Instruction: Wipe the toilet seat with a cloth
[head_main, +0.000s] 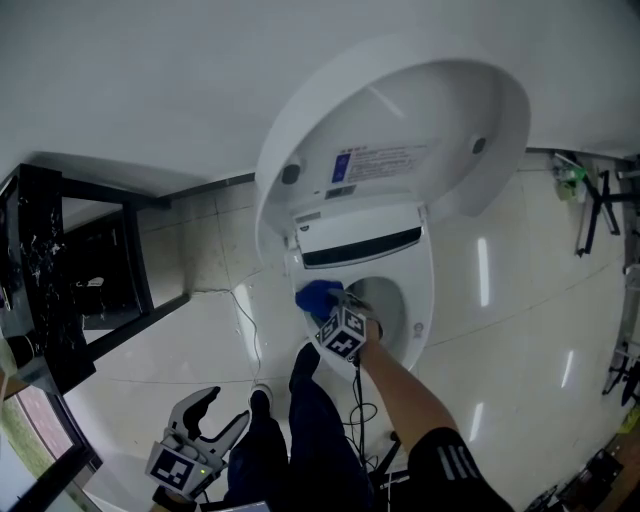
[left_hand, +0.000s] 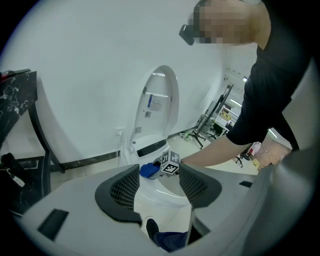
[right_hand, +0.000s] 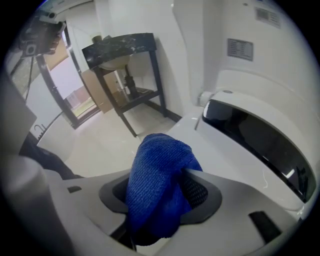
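**Right gripper** (head_main: 333, 312): your jaws are pinching a bunched blue knitted cloth (right_hand: 154, 175), which bulges out over the tips.

**Position:** you have the cloth at the far left of the white toilet seat ring (head_main: 418, 300), just near of the black-fronted unit at the hinge. The white oval lid (head_main: 400, 110) stands raised behind. No view confirms whether the cloth is pressed onto the seat or sits just above it.

**Left gripper** (head_main: 222, 408): its jaws are spread with nothing between them. It is held low beside your leg, well apart from the toilet.

**Progress:** the cloth is in hand and brought to the seat. The seat surface shows no streak or wet mark to tell wiped from unwiped. In my judgement the wiping is at an early point, with the right side and the near curve of the ring left to cover.
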